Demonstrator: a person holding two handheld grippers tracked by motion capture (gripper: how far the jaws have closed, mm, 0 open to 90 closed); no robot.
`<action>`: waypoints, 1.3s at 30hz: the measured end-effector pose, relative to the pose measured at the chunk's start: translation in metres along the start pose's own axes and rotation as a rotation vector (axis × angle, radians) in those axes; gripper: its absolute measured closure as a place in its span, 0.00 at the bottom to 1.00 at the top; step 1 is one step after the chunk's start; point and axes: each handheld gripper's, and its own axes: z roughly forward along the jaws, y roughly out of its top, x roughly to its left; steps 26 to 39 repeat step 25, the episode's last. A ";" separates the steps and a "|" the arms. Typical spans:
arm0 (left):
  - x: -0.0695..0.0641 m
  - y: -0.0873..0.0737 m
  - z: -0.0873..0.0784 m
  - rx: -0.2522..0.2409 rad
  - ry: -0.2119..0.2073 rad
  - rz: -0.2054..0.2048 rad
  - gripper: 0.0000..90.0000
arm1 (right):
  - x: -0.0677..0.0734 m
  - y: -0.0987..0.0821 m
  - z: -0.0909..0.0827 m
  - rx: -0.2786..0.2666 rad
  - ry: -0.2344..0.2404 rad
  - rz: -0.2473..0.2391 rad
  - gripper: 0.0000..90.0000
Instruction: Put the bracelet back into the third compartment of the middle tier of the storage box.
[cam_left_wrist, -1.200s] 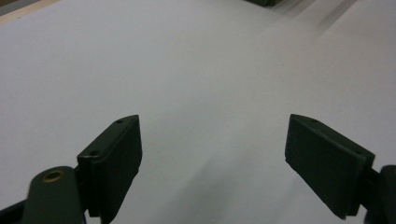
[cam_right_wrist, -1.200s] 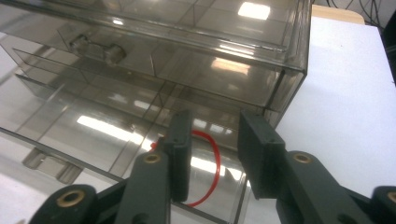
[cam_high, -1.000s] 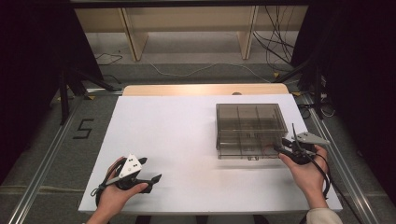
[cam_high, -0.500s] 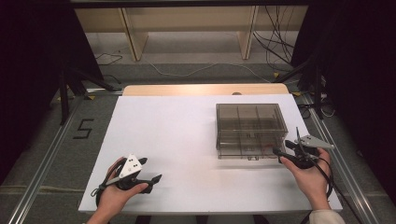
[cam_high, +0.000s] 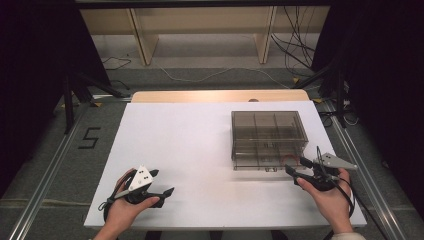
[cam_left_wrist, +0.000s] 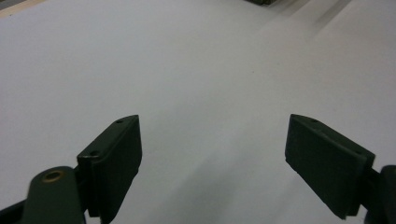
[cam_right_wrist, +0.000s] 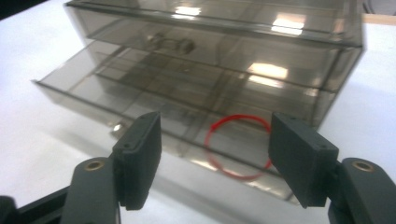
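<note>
Just opened and empty, the right gripper (cam_right_wrist: 212, 154) faces the part-open drawer (cam_right_wrist: 154, 112); the left gripper (cam_left_wrist: 212, 154) gapes idle: a careless nudge could shove the light box (cam_high: 268, 131) across the table (cam_high: 190, 145)

A drawer box (cam_high: 268, 139) sits on the right half of the table (cam_high: 200, 135), its lower drawer (cam_right_wrist: 154, 112) pulled partly out toward the person. A ring (cam_right_wrist: 239, 145) lies in that drawer's near right compartment.

The drawer box (cam_right_wrist: 224, 56) is smoke-tinted clear plastic, glossy, with bright glare on its smooth top. A thin red ring (cam_right_wrist: 240, 147) lies inside the lower drawer. The table (cam_high: 200, 150) has a matt white top. The right gripper (cam_right_wrist: 215, 154) pads look matt black plastic.
</note>
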 end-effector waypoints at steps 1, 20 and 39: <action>0.000 0.000 0.000 -0.001 -0.002 0.000 0.21 | 0.002 -0.002 0.000 -0.010 0.012 -0.003 0.38; -0.002 0.000 0.002 0.004 -0.020 0.004 0.21 | 0.023 -0.031 -0.005 -0.008 0.143 -0.032 0.36; -0.005 0.001 0.003 0.002 -0.034 -0.001 0.21 | 0.023 -0.033 -0.004 -0.002 0.147 -0.037 0.35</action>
